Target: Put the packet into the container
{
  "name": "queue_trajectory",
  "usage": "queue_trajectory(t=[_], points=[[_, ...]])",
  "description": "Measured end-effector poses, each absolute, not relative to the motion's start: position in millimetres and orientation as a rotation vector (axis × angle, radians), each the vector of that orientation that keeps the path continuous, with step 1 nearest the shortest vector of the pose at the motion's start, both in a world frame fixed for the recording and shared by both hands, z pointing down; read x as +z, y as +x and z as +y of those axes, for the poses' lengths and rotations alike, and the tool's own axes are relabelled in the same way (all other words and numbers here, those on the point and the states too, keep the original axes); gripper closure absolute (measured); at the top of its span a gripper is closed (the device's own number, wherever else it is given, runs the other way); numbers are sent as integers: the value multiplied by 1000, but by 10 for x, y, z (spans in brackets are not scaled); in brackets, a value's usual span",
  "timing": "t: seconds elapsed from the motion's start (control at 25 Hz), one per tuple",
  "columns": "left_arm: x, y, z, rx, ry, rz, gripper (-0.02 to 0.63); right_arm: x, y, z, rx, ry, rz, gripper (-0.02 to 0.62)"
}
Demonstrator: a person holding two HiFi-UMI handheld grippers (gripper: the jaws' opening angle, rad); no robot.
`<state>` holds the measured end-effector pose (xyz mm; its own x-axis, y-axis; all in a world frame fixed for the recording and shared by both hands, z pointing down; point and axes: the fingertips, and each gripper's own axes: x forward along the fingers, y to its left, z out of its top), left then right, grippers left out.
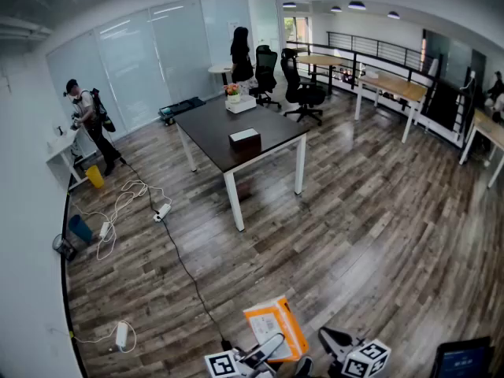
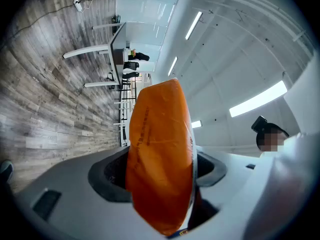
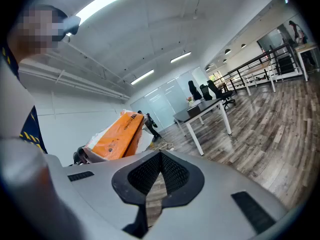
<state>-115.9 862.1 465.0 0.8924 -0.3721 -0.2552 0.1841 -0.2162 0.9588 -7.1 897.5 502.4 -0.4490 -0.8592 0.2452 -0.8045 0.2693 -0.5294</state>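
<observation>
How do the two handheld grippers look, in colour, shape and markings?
The left gripper and the right gripper each have a smooth, light grey, rounded body. Their jaws are lined with black pads; those on the right gripper show a fine grid texture. Each gripper carries a white cube printed with black square markers: the left cube and the right cube.

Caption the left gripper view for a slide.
Left gripper clamped on an orange packet, wood floor and a white-legged table beyond.
</observation>
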Motion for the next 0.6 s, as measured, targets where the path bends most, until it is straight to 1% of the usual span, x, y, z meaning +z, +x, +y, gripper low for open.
queue_trajectory(t=[0.16, 0.6], points=[[4604, -978, 8551, -514, 1721, -150, 282, 5198, 207, 8958, -896, -1619, 2476, 586], [4627, -592, 8370, -504, 1768, -210, 282, 5094, 602, 8729, -864, -1534, 2455, 586]])
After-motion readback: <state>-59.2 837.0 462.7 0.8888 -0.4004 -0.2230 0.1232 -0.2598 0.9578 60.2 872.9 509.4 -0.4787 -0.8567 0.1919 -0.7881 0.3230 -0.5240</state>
